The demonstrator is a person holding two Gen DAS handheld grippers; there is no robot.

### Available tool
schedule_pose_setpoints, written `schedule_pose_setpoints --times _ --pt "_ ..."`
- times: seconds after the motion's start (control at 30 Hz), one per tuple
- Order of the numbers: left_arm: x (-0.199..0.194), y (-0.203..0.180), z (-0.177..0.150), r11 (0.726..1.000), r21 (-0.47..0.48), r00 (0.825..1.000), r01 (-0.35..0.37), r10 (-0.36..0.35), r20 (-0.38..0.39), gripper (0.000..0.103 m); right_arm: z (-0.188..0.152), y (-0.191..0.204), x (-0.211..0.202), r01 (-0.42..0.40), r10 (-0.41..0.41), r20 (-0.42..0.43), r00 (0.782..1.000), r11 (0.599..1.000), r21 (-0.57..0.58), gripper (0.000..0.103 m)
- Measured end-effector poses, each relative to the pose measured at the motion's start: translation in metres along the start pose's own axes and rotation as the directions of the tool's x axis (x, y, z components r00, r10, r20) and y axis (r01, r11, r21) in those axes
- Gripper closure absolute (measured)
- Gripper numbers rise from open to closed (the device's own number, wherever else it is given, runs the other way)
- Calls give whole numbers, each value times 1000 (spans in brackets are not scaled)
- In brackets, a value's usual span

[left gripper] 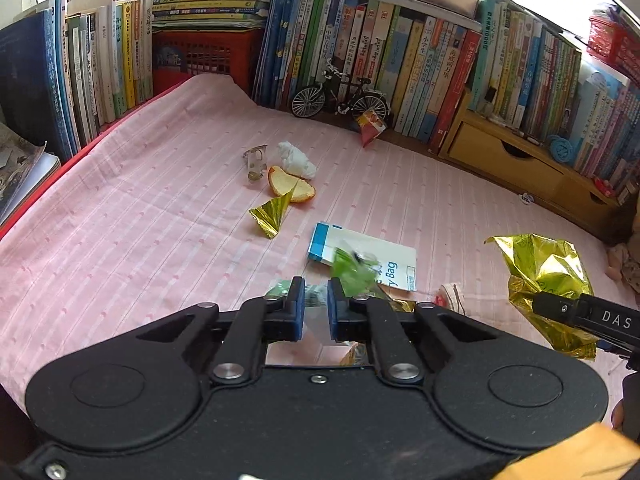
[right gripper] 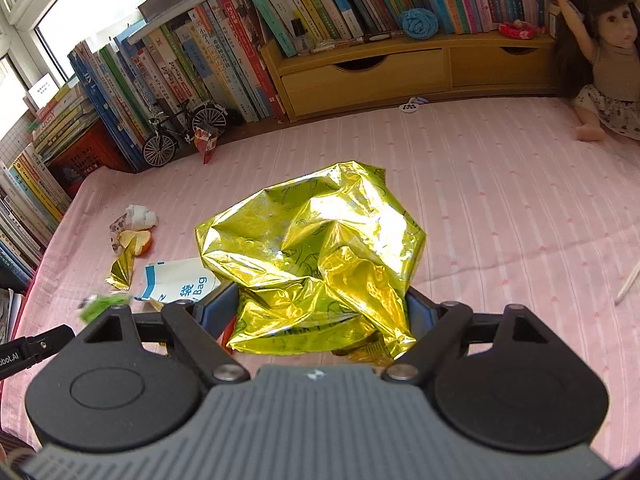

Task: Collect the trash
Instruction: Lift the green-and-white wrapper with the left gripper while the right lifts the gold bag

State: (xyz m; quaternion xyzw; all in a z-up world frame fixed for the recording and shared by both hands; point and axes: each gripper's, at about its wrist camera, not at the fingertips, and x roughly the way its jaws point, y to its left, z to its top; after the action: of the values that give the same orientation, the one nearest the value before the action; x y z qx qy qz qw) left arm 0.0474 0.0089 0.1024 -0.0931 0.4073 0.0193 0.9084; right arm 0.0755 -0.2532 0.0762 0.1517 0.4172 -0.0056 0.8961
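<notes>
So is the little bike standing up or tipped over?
Standing up. The bike sits on both wheels by the books, seen upright in both views.

The left gripper [left gripper: 316, 300], jaws nearly together, pinches a blurred green wrapper [left gripper: 354, 274] above a pink striped cloth [left gripper: 120, 220] strewn with orange peel [left gripper: 290, 189], crumpled tissue [left gripper: 297, 160] and a white-and-blue bag [left gripper: 362, 256]; a gold foil bag [left gripper: 548, 276] hangs at right.
</notes>
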Motion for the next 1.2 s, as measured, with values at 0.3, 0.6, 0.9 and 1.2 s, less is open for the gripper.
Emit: schedule_pose_setpoints --times 0.3,0.6,0.9,1.2 --pt "-34 13 -28 999 28 999 33 -32 -18 52 -48 7 -57 34 -34 31 999 999 14 18" --pt "16 30 -33 926 -377 985 24 -86 -149 29 -57 -13 -70 53 -53 28 998 999 7 18" --pt "58 13 -55 912 -380 960 -157 51 -275 30 -50 -42 -57 44 -43 -14 999 998 36 17" --pt "41 3 -53 933 -353 981 -65 -4 -192 65 -56 -38 -60 9 -9 -34 999 1000 -13 17"
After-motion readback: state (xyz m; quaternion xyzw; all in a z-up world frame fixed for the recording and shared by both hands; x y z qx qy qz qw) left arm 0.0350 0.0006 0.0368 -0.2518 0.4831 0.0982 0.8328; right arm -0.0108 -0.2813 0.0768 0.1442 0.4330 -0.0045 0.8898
